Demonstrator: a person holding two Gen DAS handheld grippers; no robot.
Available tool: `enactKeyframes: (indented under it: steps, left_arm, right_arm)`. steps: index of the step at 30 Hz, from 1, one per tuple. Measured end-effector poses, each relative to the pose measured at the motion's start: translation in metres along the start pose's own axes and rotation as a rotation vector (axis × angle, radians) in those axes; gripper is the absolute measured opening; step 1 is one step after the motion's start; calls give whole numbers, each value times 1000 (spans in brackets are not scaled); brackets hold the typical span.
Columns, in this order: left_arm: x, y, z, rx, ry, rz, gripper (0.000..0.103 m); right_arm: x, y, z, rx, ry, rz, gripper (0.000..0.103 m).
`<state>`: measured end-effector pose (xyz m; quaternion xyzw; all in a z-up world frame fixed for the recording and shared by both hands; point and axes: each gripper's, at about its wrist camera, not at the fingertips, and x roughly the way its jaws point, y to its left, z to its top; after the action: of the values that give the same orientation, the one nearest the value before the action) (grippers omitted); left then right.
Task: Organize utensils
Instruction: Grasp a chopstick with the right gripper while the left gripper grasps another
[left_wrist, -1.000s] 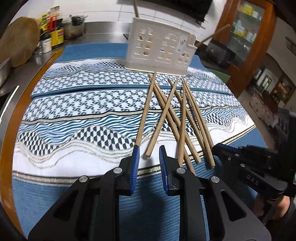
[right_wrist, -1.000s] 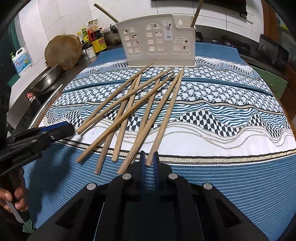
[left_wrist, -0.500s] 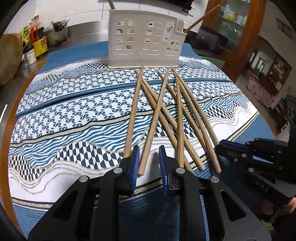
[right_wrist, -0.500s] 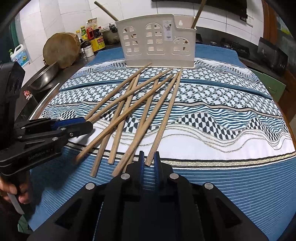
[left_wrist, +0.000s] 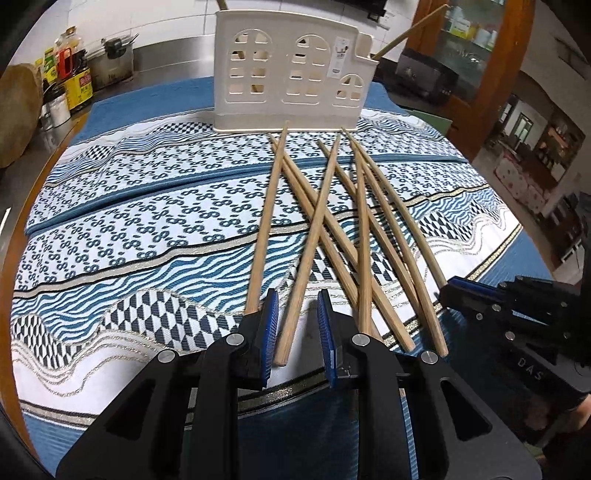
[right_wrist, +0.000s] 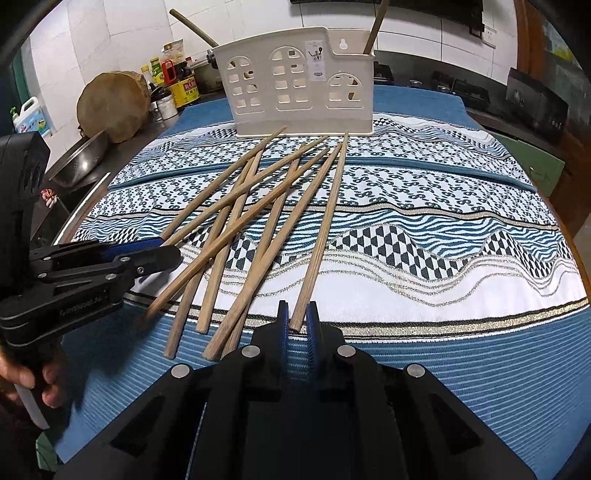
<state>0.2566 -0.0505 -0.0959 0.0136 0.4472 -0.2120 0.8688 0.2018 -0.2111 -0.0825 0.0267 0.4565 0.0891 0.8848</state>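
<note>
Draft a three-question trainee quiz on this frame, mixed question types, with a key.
1. What lies between the left gripper fingers?
A) one chopstick
B) a spoon
C) nothing
2. True or false: the white holder is empty.
3. Where does the holder stand relative to the loose chopsticks on the patterned cloth?

Key
1. A: its near end sits in the gap, and the pads are not pressing on it.
2. False: a stick juts from its right end and another shows at the left.
3. Upright, just beyond their far ends.
</note>
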Motion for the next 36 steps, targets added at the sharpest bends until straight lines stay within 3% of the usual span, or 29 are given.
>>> enactKeyframes:
  steps: [9, 11, 14, 28, 36]
  left_arm:
    - [2, -6, 4, -2, 9, 29, 21]
    - [2, -4, 4, -17, 3, 33, 12]
    - [-1, -3, 3, -21, -7, 48, 8]
    - [-62, -17, 23, 32, -170, 54, 7]
    - [-39, -12, 7, 65, -87, 53, 11]
  right_arm:
    - [-4, -2, 0, 0, -15, -4, 9]
    - [-9, -3, 0, 1, -25, -5, 9]
    - [-18, -4, 1, -3, -48, -6, 9]
    - [-103, -1, 48, -109, -268, -27, 8]
    - [-127, -3, 69, -136, -318, -16, 8]
